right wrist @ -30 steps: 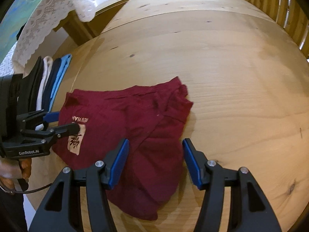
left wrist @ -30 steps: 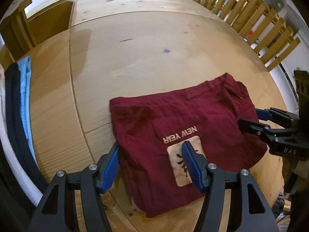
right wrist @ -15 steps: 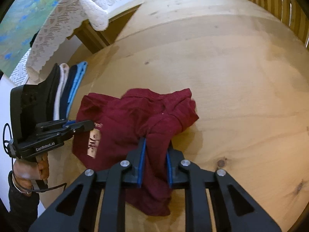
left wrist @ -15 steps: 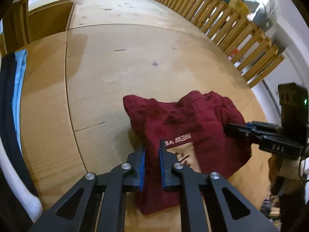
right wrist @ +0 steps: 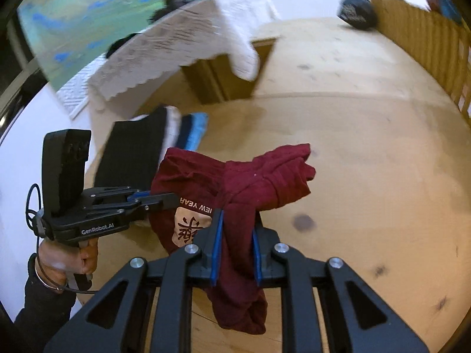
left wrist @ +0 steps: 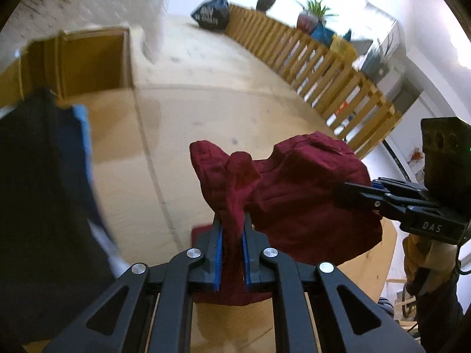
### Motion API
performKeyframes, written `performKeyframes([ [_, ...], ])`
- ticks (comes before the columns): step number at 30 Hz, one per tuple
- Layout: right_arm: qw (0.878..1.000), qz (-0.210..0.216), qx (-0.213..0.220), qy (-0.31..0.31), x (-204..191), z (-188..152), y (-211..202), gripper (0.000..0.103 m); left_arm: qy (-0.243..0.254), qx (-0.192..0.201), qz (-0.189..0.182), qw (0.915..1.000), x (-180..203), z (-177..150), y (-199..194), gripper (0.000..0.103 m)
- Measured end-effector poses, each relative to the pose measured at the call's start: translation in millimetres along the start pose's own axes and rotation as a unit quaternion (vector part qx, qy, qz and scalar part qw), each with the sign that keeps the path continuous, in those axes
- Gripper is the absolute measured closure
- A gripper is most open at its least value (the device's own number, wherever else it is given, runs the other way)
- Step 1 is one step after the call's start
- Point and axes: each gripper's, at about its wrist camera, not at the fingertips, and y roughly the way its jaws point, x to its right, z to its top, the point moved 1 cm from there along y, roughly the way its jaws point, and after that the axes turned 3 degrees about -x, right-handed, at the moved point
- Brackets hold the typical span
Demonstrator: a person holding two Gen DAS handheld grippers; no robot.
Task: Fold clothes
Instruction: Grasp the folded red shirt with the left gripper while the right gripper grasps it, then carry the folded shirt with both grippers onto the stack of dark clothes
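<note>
A folded dark red garment (left wrist: 297,194) with a tan patch and "NEW YEAR" lettering (right wrist: 188,226) hangs in the air above the wooden table (left wrist: 182,123). My left gripper (left wrist: 232,226) is shut on a bunched fold at its left end. My right gripper (right wrist: 235,220) is shut on a bunched fold at its other end. Each gripper shows in the other's view: the right one (left wrist: 347,189) and the left one (right wrist: 173,197). The cloth sags between them and droops below the jaws.
A stack of folded clothes, black, white and blue (right wrist: 153,147), lies at the table's left edge, close to my left gripper (left wrist: 44,176). A slatted wooden railing (left wrist: 323,67) borders the far right side. A lace-covered table (right wrist: 176,50) and a dark bag (left wrist: 210,14) stand beyond.
Both grippers closed on the garment's near edge, then lifted it off the table. The views have tilted upward and the cloth now hangs bunched between the grippers.
</note>
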Motion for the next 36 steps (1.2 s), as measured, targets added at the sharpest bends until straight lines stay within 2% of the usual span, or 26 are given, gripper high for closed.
performKeyframes([
  [4,0.999,0.026,0.024,-0.041,-63,41,7,0.086,-0.012,0.045,0.026,0.9986,-36,3,-61,0.093],
  [7,0.997,0.048,0.03,-0.055,-101,61,31,0.086,-0.033,0.072,0.057,0.9952,-76,2,-107,0.093],
  [10,0.995,0.07,0.032,-0.067,-136,78,57,0.086,-0.059,0.084,0.084,0.9911,-122,-3,-135,0.093],
  [13,0.993,0.089,0.029,-0.076,-169,92,87,0.086,-0.097,0.09,0.089,0.9872,-169,-13,-144,0.093],
  [16,0.994,0.095,0.001,-0.057,-179,96,123,0.086,-0.136,0.083,0.07,0.9847,-205,-22,-138,0.093],
  [20,0.992,0.105,0.01,-0.064,-199,109,116,0.086,-0.124,0.093,0.058,0.9863,-202,-11,-143,0.093],
  [23,0.99,0.107,0.03,-0.085,-221,125,95,0.086,-0.099,0.118,0.049,0.9868,-189,-2,-171,0.093],
  [26,0.987,0.113,0.05,-0.102,-239,136,68,0.086,-0.084,0.144,0.056,0.9844,-183,4,-202,0.093],
  [28,0.986,0.11,0.054,-0.111,-249,139,68,0.086,-0.082,0.152,0.06,0.9831,-184,6,-211,0.093],
  [30,0.987,0.107,0.05,-0.111,-251,137,72,0.086,-0.088,0.153,0.06,0.9825,-189,5,-213,0.093],
  [36,0.991,0.107,0.025,-0.075,-226,131,95,0.086,-0.091,0.112,0.059,0.9879,-196,5,-180,0.093],
])
